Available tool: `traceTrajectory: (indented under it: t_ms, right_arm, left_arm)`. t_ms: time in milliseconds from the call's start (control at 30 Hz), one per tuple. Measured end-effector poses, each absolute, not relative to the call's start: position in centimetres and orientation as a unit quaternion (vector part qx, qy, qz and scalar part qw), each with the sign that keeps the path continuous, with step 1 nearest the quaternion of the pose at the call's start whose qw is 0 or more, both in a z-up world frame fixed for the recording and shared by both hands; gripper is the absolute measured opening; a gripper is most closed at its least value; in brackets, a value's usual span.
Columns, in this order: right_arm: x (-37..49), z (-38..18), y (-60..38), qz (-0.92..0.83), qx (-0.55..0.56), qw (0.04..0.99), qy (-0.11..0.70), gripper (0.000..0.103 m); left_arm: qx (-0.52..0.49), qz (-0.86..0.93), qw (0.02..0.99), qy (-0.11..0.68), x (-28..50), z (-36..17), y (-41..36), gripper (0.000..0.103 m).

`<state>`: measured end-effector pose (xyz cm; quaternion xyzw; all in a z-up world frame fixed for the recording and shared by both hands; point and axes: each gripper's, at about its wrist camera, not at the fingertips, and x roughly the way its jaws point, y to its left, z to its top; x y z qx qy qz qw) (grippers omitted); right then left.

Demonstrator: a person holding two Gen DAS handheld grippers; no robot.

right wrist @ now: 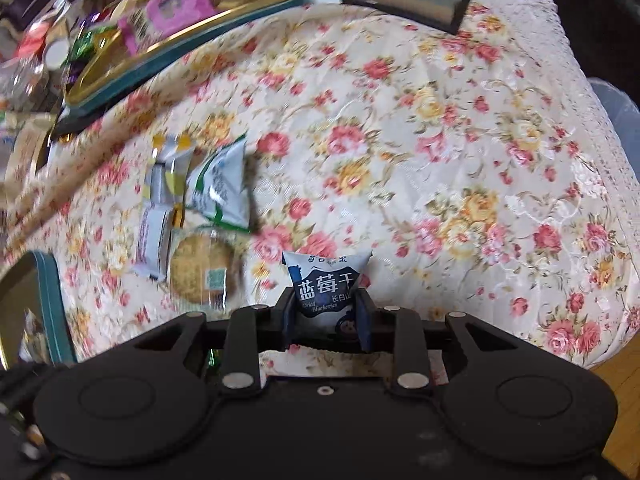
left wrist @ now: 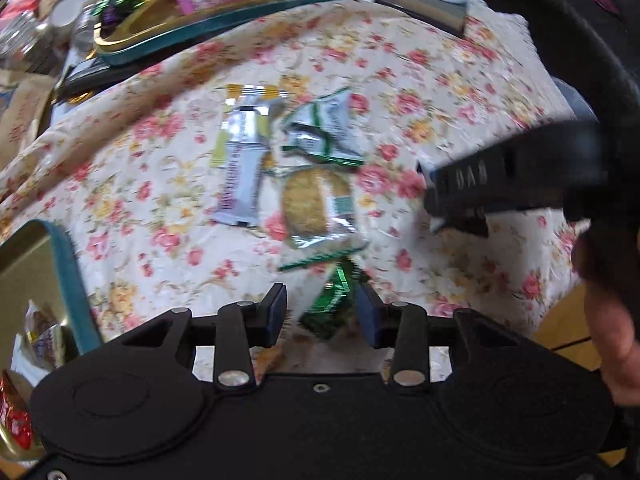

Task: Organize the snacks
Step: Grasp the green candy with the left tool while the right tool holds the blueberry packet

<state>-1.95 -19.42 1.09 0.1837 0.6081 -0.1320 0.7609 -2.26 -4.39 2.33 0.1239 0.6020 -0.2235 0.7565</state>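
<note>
Currently, from the left: a teal-rimmed gold tin (right wrist: pixel 48 300) is seen at the left edge, a few wrapped snacks already inside. On the floral tabletop (right wrist: pixel 440 160) a silver bar wrapper (left wrist: pixel 240 168), a green-and-white packet (left wrist: pixel 324 132) and a clear-wrapped round biscuit (left wrist: pixel 312 204) lie touching in a cluster. The left tongs (left wrist: pixel 322 314) are held released, a green foil candy (left wrist: pixel 334 300) between the pads — no pad contact can be confirmed, blur. The right tongs (right wrist: pixel 328 316) are clenched on a blue-and-white dried blueberry packet (right wrist: pixel 326 288), pinched at its lower half, upright. A second gold tray (left wrist: pixel 208 12) with pink packets sits at the far side.

Step judged: pick-up phase — the blueberry packet is grasped, not yet sorted. Next move calls for carrying it to a tin and releasing it there; the left tongs would need closing on the candy.
</note>
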Motion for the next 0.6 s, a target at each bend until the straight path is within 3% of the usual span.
traceTrajectory:
  t_ms: [467, 533, 600]
  right_arm:
    - [-2.5, 4.1, -21.1, -0.117, 0.223, 0.774, 0.580, 0.032]
    - [-2.5, 4.3, -21.0, -0.113, 0.223, 0.776, 0.579, 0.032]
    - [-2.6, 4.5, -20.9, -0.111, 0.224, 0.777, 0.578, 0.032]
  left_arm:
    - [0.152, -0.211, 0.732, 0.630, -2.3, -1.1, -6.7, 0.049]
    - [0.141, -0.210, 0.727, 0.638, -2.2, -1.4, -6.6, 0.042]
    - [0.123, -0.209, 0.722, 0.648, -2.0, -1.6, -6.3, 0.023]
